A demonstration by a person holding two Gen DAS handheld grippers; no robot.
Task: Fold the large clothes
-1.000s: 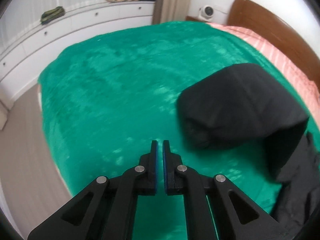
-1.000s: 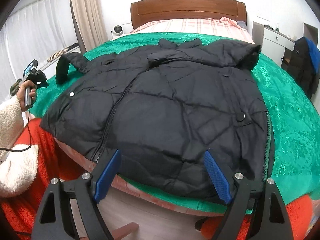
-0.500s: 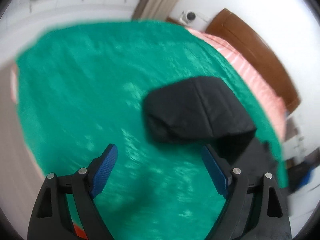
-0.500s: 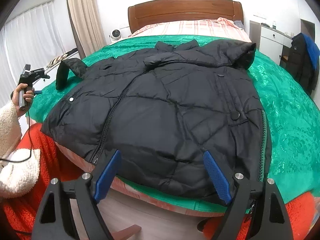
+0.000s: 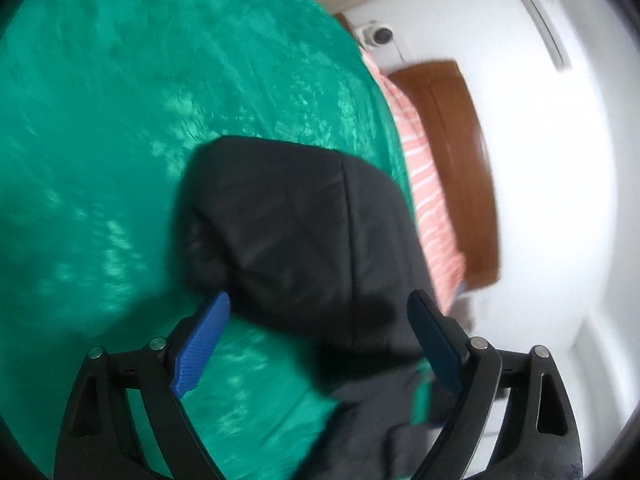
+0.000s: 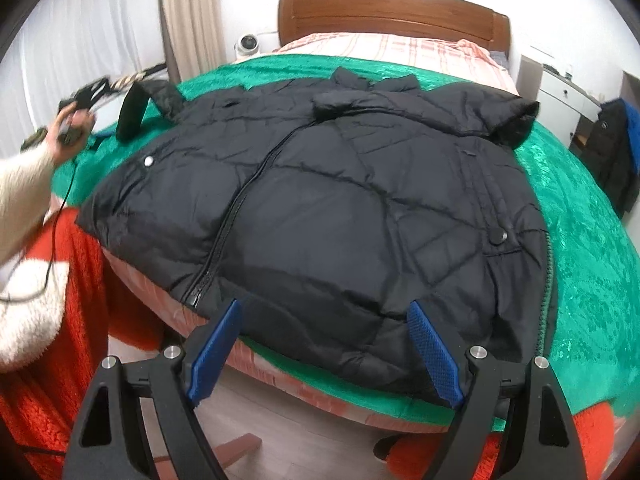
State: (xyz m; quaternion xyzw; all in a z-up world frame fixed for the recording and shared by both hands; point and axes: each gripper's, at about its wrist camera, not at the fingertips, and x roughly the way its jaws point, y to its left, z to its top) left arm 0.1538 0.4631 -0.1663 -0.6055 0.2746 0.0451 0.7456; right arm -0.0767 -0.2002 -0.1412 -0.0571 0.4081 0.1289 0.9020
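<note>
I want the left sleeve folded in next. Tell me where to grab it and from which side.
Take the sleeve at its cuff end, the rounded free tip lying flat on the green blanket, away from the jacket body. Bring the open left gripper in from the outer side, low, one finger sliding under the puffy edge, then lift it across the chest.

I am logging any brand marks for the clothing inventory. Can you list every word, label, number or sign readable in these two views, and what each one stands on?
None can be read.
Black jacket: no label or logo shows; its snap buttons are plain.
Left gripper and right gripper: no markings show.
White camera by the headboard: too small to tell.
</note>
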